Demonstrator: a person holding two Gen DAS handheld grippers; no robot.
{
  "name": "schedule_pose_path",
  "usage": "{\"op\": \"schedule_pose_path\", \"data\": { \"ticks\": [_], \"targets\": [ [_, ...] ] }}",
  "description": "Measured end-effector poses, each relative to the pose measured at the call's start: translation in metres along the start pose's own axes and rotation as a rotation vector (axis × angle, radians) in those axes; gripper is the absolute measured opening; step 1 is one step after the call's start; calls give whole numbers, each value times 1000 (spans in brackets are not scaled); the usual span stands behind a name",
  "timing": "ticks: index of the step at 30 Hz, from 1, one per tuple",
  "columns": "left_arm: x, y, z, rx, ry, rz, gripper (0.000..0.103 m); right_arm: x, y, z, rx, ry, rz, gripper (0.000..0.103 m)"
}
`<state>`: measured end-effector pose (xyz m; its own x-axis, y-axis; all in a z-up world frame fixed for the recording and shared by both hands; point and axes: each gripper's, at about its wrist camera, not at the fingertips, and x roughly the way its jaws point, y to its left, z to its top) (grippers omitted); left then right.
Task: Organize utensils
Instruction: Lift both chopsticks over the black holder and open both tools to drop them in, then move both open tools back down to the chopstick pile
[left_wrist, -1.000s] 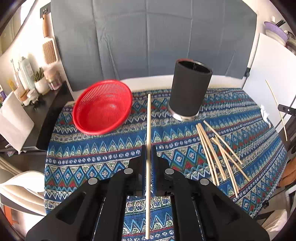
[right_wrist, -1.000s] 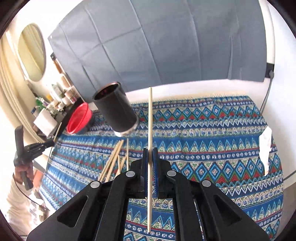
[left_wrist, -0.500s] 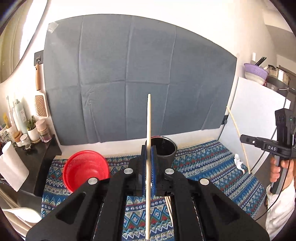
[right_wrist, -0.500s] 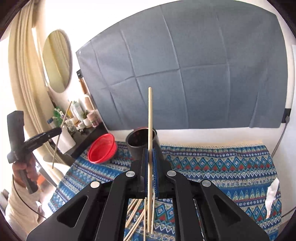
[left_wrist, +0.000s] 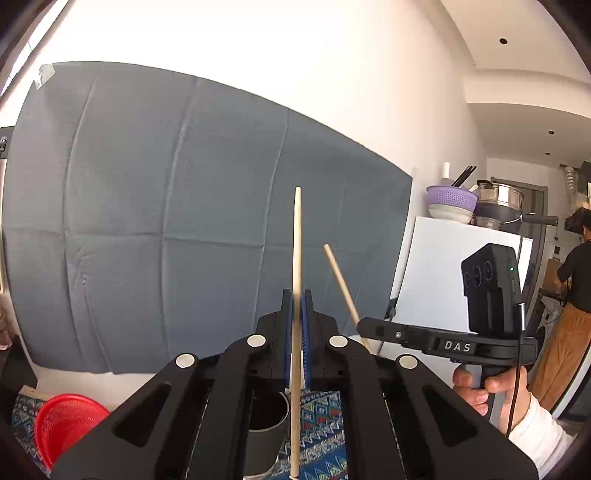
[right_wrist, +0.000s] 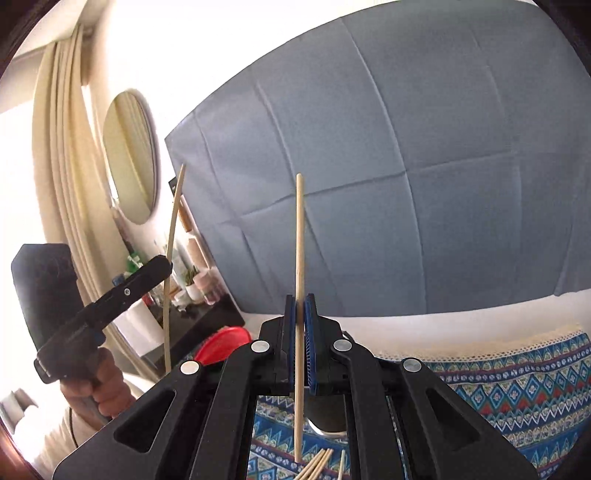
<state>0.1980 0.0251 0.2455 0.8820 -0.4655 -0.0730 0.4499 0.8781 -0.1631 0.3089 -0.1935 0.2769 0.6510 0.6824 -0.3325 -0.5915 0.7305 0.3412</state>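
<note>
We hold one chopstick upright in each gripper: left gripper (left_wrist: 297, 295) jaws clamped on its chopstick (left_wrist: 296, 266), right gripper (right_wrist: 300, 301) likewise on its own chopstick (right_wrist: 299, 258). The black holder (left_wrist: 267, 424) sits just below on the surface (right_wrist: 517, 380), so next we judge it's tip down and lower in. Only the right view shows loose chopsticks (right_wrist: 319, 463) on the cloth; only the left shows the holder's mouth.

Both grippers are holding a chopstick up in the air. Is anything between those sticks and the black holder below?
Nothing visible blocks either. The left gripper has its chopstick over the black holder, whose mouth looks open. The right gripper holds its chopstick upright above the same holder.
</note>
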Motion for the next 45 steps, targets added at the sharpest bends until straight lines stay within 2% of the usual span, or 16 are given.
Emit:
{"op": "schedule_pose_path", "data": {
  "ticks": [2, 8, 13, 16, 20, 26, 32, 33, 34, 35, 36, 37, 38, 40, 43, 45],
  "targets": [
    [8, 1, -6, -6, -46, -41, 5, 12, -3, 2, 1, -20, 29, 5],
    [38, 26, -27, -47, -120, -56, 5, 41, -10, 0, -1, -161, 101, 5],
    [47, 43, -51, -29, -199, 32, 5, 67, -19, -13, 10, -253, 114, 5],
    [56, 60, -66, -88, -221, 46, 5, 91, -19, -21, 8, -275, 79, 5],
    [69, 76, -85, -164, -208, 59, 5, 113, -28, -38, 25, -266, 34, 5],
    [71, 73, -100, -106, -205, 86, 5, 126, -39, -52, -6, -230, -6, 5],
    [74, 72, -106, -89, -161, 87, 6, 127, -50, -54, 54, -191, 26, 9],
    [75, 74, -105, -101, -149, 87, 9, 127, -53, -53, 77, -187, 37, 9],
    [73, 76, -102, -115, -147, 94, 13, 125, -56, -52, 106, -196, 40, 16],
    [70, 77, -99, -126, -152, 109, 27, 120, -61, -52, 128, -210, 34, 31],
    [68, 79, -96, -133, -159, 124, 47, 116, -63, -51, 143, -223, 21, 40],
    [63, 81, -93, -137, -167, 133, 56, 112, -63, -48, 147, -234, 10, 55],
    [58, 82, -90, -137, -175, 137, 64, 108, -62, -45, 140, -241, -8, 62],
    [50, 83, -83, -130, -178, 147, 69, 99, -61, -40, 129, -251, -51, 72],
    [37, 84, -75, -126, -172, 176, 85, 85, -61, -32, 139, -261, -88, 85],
    [30, 82, -71, -109, -160, 203, 97, 79, -60, -29, 143, -254, -102, 86]
  ]
}}
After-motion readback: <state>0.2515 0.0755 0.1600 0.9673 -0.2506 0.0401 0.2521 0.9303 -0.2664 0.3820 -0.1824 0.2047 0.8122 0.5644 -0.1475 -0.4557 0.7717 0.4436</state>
